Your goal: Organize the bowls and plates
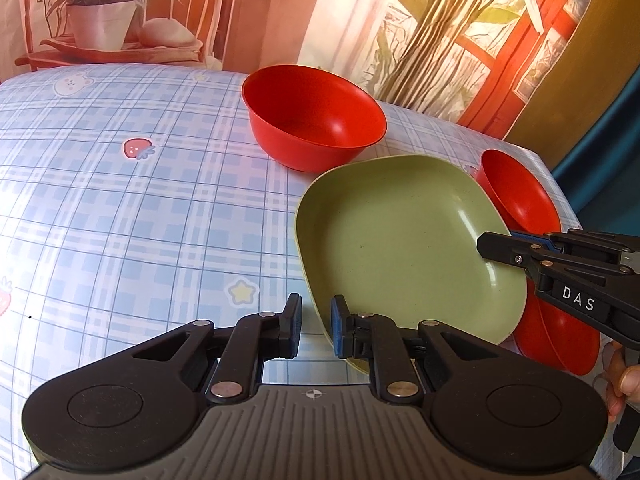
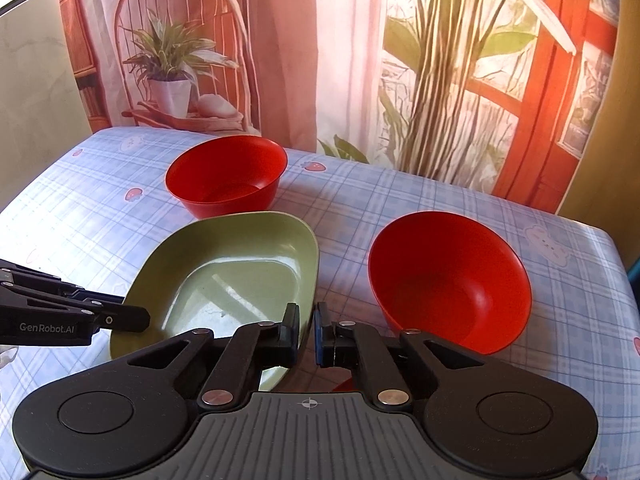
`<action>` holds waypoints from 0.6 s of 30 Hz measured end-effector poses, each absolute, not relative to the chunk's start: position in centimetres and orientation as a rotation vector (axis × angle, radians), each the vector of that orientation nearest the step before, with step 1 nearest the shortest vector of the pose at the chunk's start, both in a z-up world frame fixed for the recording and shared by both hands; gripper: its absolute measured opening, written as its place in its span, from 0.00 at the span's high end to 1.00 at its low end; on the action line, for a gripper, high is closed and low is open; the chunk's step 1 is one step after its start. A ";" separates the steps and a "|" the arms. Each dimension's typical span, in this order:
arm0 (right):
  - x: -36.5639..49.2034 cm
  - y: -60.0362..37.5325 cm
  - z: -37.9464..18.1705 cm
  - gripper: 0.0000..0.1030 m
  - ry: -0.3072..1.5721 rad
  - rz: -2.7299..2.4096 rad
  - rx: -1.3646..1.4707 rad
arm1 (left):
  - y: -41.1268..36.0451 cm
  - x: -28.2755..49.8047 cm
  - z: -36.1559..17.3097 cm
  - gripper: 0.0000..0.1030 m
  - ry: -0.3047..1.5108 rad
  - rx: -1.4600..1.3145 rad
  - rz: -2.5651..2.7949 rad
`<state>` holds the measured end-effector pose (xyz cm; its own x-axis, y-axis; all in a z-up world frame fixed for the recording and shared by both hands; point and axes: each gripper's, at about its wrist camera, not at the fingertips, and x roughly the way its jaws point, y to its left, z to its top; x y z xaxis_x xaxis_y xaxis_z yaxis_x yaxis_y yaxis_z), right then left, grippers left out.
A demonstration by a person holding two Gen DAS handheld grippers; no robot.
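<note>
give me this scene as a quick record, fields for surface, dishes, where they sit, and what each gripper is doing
surface: table with blue plaid cloth
plate: green rounded-square plastic plate, tilted, lifted at its near edges
far bowl: red plastic bowl at the back, upright on the cloth
near bowl: tilted red plastic bowl, right of the plate
other red dish: partly hidden under the plate's right edge
left gripper: jaws straddle the plate's near-left rim
right gripper: jaws around the plate's right rim
grip firmness: cannot tell
</note>
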<state>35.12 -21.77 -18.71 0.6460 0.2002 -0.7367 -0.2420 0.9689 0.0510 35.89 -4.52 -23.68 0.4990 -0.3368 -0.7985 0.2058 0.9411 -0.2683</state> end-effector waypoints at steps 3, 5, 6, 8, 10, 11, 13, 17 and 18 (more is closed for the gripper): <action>35.1 -21.6 -18.7 0.94 0.830 0.256 -0.051 | -4.4 35.8 -23.7 0.84 0.998 -0.162 -0.342; 35.1 -21.6 -18.7 0.94 0.829 0.255 -0.048 | -4.4 35.6 -23.5 0.84 0.994 -0.165 -0.343; 35.1 -21.6 -18.6 0.94 0.828 0.254 -0.045 | -4.3 35.5 -23.3 0.84 0.991 -0.169 -0.343; 34.9 -21.5 -18.5 0.94 0.825 0.252 -0.045 | -4.3 35.2 -22.7 0.84 0.981 -0.171 -0.345; 34.7 -21.7 -18.2 0.94 0.819 0.250 -0.044 | -4.3 34.8 -22.0 0.84 0.966 -0.163 -0.349; 34.5 -21.8 -18.0 0.94 0.815 0.249 -0.044 | -4.4 34.6 -21.6 0.84 0.958 -0.160 -0.352; 34.2 -21.9 -17.6 0.94 0.806 0.246 -0.041 | -4.4 34.1 -20.8 0.84 0.945 -0.155 -0.357; 33.1 -22.2 -16.6 0.94 0.789 0.247 -0.030 | -4.3 32.6 -19.5 0.84 0.925 -0.151 -0.364; 32.8 -22.3 -16.3 0.94 0.784 0.247 -0.028 | -4.3 32.1 -19.2 0.84 0.922 -0.150 -0.367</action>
<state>32.76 -22.26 -16.34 0.6804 0.2101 -0.7020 -0.2308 0.9707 0.0668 32.11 -4.28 -19.22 0.5473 -0.3719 -0.7498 0.2448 0.9278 -0.2815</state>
